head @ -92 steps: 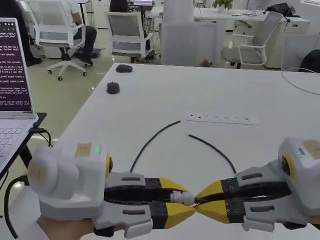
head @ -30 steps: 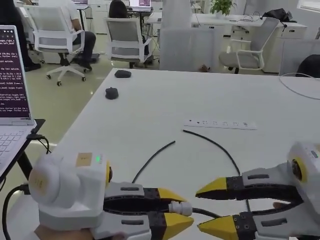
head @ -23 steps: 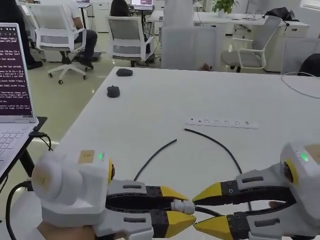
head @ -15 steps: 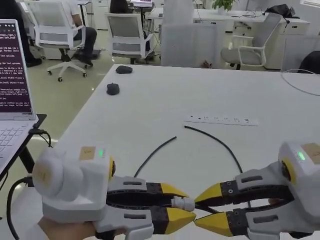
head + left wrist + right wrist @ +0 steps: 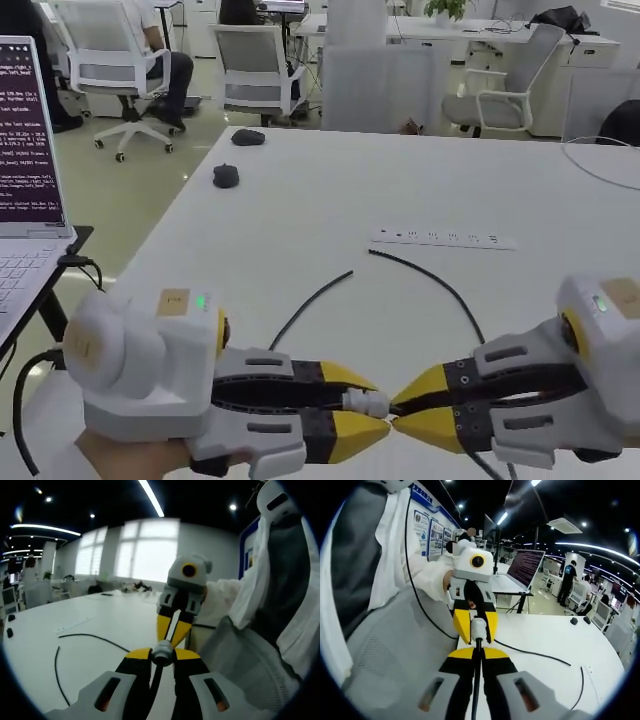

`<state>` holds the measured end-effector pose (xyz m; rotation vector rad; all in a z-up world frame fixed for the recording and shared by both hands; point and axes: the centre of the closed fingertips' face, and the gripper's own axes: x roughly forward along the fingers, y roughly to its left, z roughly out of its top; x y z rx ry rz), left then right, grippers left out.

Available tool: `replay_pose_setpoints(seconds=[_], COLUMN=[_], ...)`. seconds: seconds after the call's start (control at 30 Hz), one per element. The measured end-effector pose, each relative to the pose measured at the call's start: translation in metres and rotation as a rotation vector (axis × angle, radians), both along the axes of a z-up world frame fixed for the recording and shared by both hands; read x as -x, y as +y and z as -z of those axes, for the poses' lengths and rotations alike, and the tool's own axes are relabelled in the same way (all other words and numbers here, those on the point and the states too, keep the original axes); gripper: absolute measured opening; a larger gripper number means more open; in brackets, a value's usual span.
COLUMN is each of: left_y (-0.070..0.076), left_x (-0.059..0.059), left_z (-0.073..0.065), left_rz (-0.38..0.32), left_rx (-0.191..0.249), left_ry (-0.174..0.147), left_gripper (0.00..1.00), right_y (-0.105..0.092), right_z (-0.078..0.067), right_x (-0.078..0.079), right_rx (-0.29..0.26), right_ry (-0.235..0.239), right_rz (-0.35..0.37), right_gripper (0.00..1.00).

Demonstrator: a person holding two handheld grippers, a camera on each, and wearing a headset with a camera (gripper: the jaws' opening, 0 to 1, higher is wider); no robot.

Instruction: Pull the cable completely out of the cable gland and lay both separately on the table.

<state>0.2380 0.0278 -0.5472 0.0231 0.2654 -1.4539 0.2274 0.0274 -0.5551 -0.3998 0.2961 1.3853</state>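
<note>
A white cable gland [image 5: 363, 403] sits between the yellow tips of my left gripper [image 5: 380, 405], which is shut on it low over the white table [image 5: 300, 220]. A thin black cable [image 5: 440, 290] lies curved across the table and leads to the gland. My right gripper [image 5: 398, 411] faces the left one tip to tip and is shut on the cable right beside the gland. In the left gripper view the gland [image 5: 162, 650] fills my jaw tips. The right gripper view shows the cable [image 5: 476, 680] running between my shut jaws into the gland [image 5: 478, 626].
A white power strip [image 5: 445, 239] lies behind the cable. Two dark mice [image 5: 226, 176] sit toward the far left corner. An open laptop [image 5: 25, 150] stands off the table's left edge. Office chairs [image 5: 255, 70] and seated people are beyond.
The right gripper was open and a little back from the gland. It has moved in toward the gland and shut on the cable. The left gripper has kept its hold.
</note>
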Motion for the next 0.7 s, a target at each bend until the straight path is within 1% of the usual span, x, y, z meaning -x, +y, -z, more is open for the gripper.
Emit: replay_pose_setpoints(seconds=[0.07, 0.2, 0.33, 0.5, 0.7], left_y=[0.001, 0.002, 0.003, 0.004, 0.005], left_x=[-0.001, -0.003, -0.003, -0.005, -0.007], left_z=[-0.002, -0.004, -0.003, -0.002, -0.002], left_rz=[-0.004, -0.012, -0.014, -0.021, -0.031], left_rx=[0.011, 0.020, 0.015, 0.012, 0.014], left_ry=[0.006, 0.007, 0.006, 0.005, 0.006], left_gripper=[0.17, 0.17, 0.17, 0.17, 0.17], right_y=[-0.001, -0.003, -0.005, -0.013, -0.029], right_z=[-0.001, -0.001, 0.002, 0.008, 0.022], right_x=[0.001, -0.001, -0.001, -0.003, -0.006], right_rx=[-0.006, -0.009, -0.003, 0.004, 0.024], right_ry=[-0.007, -0.011, -0.009, -0.001, 0.025], right_rz=[-0.001, 0.008, 0.011, 0.025, 0.072], right_gripper=[0.03, 0.03, 0.03, 0.03, 0.03])
